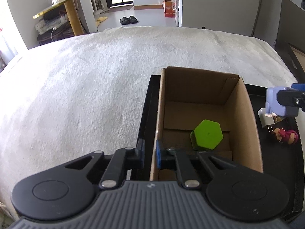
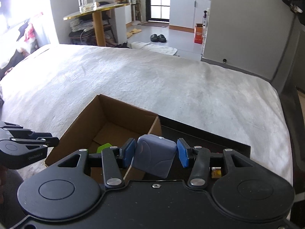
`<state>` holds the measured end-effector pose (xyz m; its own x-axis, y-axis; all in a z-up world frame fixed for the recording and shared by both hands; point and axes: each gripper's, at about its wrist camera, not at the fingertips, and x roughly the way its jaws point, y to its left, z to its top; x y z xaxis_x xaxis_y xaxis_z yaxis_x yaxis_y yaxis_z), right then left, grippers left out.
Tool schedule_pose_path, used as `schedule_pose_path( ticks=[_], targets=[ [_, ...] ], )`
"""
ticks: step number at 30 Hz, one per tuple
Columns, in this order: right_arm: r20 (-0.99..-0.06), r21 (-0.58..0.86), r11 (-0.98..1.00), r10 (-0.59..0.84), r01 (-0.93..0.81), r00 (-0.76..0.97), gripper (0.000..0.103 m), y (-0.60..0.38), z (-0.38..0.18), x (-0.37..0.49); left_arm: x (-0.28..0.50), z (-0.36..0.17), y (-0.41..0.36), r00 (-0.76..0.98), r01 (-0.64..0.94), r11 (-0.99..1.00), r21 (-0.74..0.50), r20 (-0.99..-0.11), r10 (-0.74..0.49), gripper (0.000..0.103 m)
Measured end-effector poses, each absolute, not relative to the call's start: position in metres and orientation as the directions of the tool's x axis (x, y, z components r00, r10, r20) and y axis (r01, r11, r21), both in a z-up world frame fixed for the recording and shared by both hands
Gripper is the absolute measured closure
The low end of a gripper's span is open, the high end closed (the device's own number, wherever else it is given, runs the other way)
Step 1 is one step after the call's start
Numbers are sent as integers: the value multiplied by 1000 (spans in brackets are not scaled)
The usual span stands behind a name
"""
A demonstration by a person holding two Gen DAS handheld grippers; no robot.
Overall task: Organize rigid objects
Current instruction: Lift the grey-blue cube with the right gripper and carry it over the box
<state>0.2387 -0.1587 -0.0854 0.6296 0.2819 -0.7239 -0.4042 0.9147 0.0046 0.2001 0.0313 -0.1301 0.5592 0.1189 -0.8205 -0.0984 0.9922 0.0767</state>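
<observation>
Brown cardboard box [image 1: 207, 87] wall pinched by my left gripper [image 1: 149, 153]; green hexagonal block [image 1: 206, 135] inside; right gripper [image 2: 155, 153] clamps blue-grey rounded plastic case [image 2: 154, 157].

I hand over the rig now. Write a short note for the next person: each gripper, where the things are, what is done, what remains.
Left gripper: shut on the left wall of the cardboard box, steadying it.
Right gripper: shut on a blue-grey rounded block, held above the black tray beside the box's right wall.
Done: the green hexagonal block lies inside the box.
Left: drop the blue-grey block in; then a white plug adapter and a small pink figurine wait on the tray.
</observation>
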Motion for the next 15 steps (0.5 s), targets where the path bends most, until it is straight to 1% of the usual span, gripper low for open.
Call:
schedule_pose_path(
  ticks=[3,11,15],
  targets=[
    [-727,0,907,290,-422,622,56,-149,-85,242,200,-133,33,564,-106,992,72,-817,120,97],
    [-723,-8,883,318,-468,613,56,-125,-84,251,206,-132,39,553,-123,992,19,-829,85,97],
    [-729,-14,873,325,-488,603,56,-114,-87,256,203,-126,45,561,-141,990,17,-822,94,97]
  ],
)
